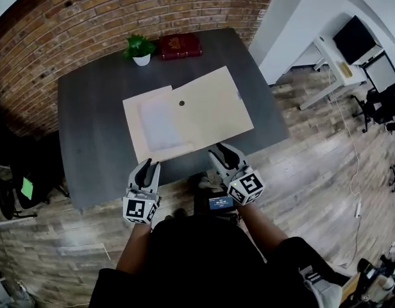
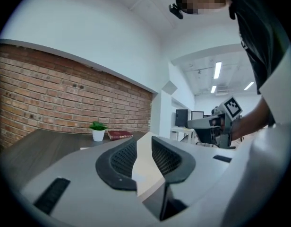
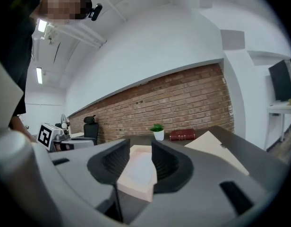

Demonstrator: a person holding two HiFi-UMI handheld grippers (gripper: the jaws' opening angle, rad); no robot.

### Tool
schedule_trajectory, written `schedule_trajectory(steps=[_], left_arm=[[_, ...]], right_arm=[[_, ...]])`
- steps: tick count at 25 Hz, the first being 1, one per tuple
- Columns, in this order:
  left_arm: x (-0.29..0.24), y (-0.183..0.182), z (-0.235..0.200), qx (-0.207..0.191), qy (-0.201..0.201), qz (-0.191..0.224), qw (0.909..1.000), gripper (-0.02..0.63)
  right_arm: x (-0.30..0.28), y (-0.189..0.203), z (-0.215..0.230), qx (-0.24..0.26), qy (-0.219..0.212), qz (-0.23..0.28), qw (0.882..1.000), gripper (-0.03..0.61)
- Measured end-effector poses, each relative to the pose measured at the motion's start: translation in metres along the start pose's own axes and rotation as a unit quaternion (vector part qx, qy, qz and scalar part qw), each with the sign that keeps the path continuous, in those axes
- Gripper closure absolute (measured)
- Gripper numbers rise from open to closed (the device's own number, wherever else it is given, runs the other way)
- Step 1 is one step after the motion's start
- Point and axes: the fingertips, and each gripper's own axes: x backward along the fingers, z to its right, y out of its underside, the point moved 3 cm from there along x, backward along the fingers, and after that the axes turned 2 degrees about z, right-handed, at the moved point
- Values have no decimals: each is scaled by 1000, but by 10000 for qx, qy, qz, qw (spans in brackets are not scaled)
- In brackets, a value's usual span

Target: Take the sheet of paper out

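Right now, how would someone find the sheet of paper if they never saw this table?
Find the dark table by the brick wall. In its middle lies an open tan folder, the sheet of paper on its left half. It is the only flat white thing; the plant pot is white but round.

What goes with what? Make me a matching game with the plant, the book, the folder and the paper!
Things:
1. plant
2. book
3. folder
4. paper

Matches:
A. dark red
B. whitish, lying inside the folder
C. green
D. tan, lying open

Pairs: 1-C, 2-A, 3-D, 4-B
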Motion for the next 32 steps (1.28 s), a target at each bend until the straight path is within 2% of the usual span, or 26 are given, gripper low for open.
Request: schedule_trajectory(steps=[5,10,15,19,23,27,32], left_arm=[[-33,-16,-19,13,-629,0,9980,528],[-52,-27,-38,34,-1278,-3,9918,528],[-70,-27,-55,57,-1693,-73,9855,528],[-77,-22,-68,68,-1918,-202,9812,528],[-84,-18,-82,98,-1928,-301,9807,526],[-88,-4,-102,224,-1811,-332,9826,528],[-94,12,-124,408,-1493,-355,9873,528]], right_arm=[[-53,-12,38,-91,-631,-85,9979,433],[-98,-17,61,-144,-1227,-222,9921,433],[-133,-16,76,-268,-1632,-450,9852,433],[-152,-4,73,-407,-1892,-821,9776,433],[-176,19,73,-776,-1980,-1401,9670,433],[-202,49,66,-901,-1984,-2057,9540,433],[-227,83,63,-1182,-1724,-2901,9339,433]])
